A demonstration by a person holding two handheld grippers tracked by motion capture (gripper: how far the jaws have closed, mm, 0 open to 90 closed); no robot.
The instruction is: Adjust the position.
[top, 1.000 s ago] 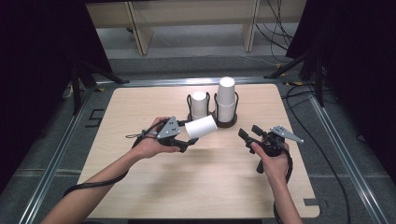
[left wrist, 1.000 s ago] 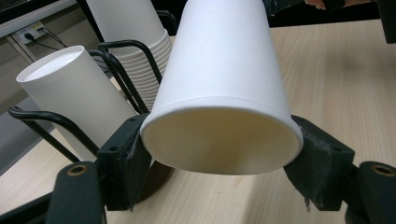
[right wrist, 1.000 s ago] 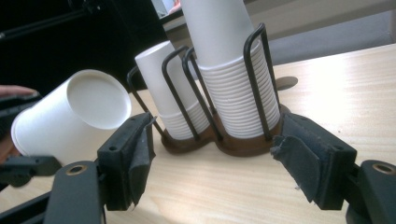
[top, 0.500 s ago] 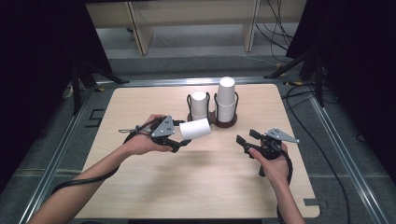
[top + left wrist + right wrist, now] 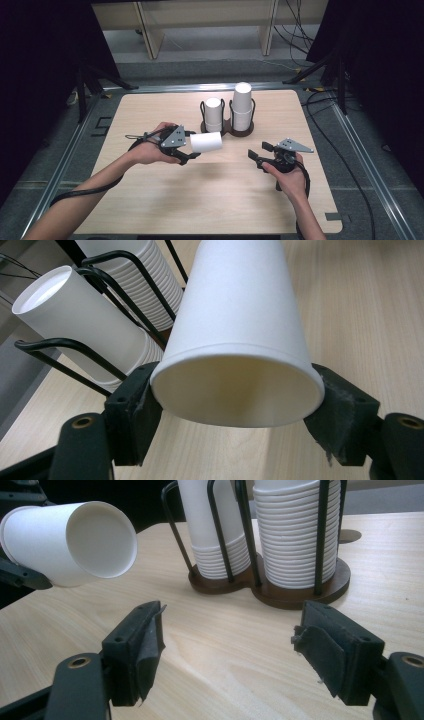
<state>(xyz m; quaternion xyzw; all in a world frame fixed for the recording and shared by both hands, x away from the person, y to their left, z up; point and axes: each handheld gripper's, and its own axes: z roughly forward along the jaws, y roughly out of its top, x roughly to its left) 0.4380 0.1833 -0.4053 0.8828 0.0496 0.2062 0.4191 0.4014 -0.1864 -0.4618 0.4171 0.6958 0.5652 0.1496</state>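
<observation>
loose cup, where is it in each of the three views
High view: the cup lies sideways left of centre, in the left claw.
Left gripper view: centre, rim pinched at the bottom of the picture.
Right gripper view: top left, base facing the camera.
Shared landmark: the rack of stacked cups.

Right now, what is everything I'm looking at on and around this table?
Paper cup: one, white, held on its side at its rim end by the left gripper, above the table.
Cup stacks: two, white, a shorter one and a taller one, upright in the holder.
Cup holder: one, black wire on a dark brown base, at the table's far middle.
Table: one, light wood, rounded corners.
Cables: several, dark, on the grey floor beyond the table.
Left gripper: one, black, fingers clamped on the cup.
Right gripper: one, black, fingers apart with nothing between them, having just opened further, over the table's right part.
</observation>
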